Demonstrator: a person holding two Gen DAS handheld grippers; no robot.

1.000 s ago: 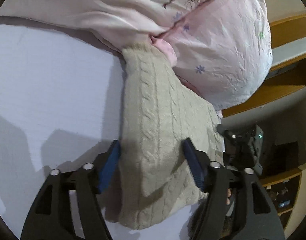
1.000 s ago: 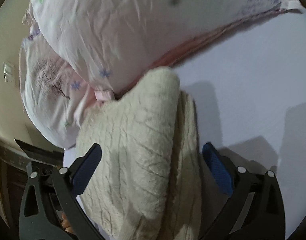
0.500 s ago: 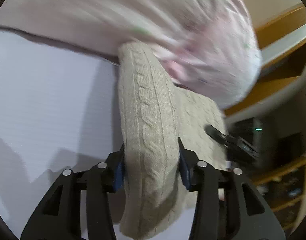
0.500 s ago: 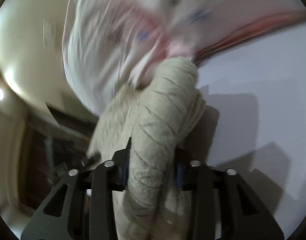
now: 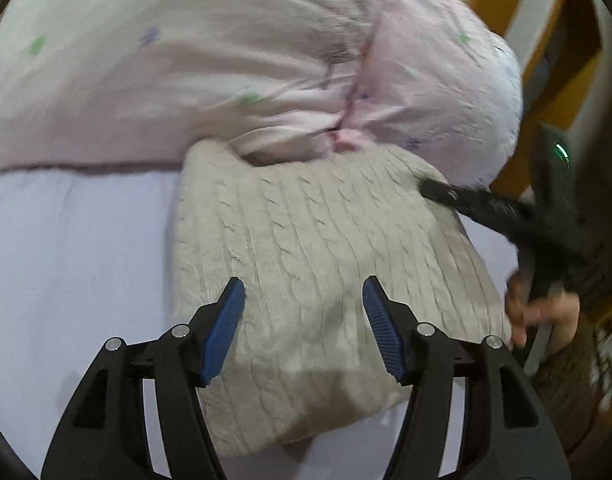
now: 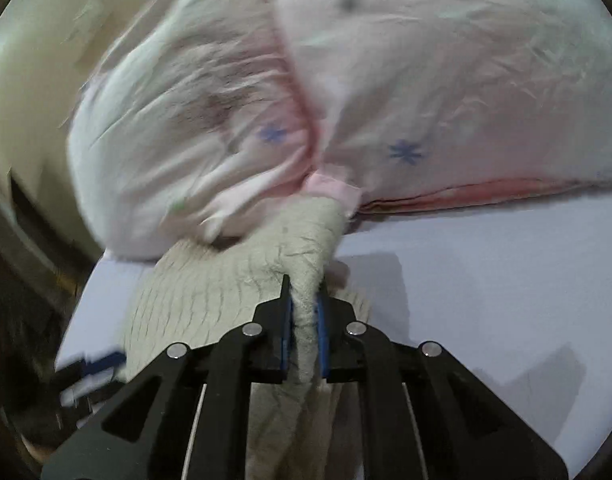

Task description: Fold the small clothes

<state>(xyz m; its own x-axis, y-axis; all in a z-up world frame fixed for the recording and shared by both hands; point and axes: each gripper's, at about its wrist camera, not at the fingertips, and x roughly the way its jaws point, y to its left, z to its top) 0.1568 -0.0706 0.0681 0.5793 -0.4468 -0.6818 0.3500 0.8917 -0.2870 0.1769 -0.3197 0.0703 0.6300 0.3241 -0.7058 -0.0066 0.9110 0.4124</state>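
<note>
My left gripper (image 5: 303,326) hangs spread over the sweater (image 5: 318,264); my right gripper (image 5: 458,196) touches its far corner by the pillow (image 5: 225,60).

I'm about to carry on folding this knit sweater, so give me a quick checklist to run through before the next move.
1. Right gripper has the sweater: ok, shut on a pinched ridge of knit.
2. Left gripper is free to regrasp: ok, open, fingers over the sweater without pinching it.
3. Sweater lies flat on the sheet: not ok, bunched where the right gripper lifts it.
4. Far edge clear of the pink duvet: not ok, it touches or tucks under the duvet.
5. Fold edges aligned: cannot tell, the near part is hidden behind the grippers.
</note>
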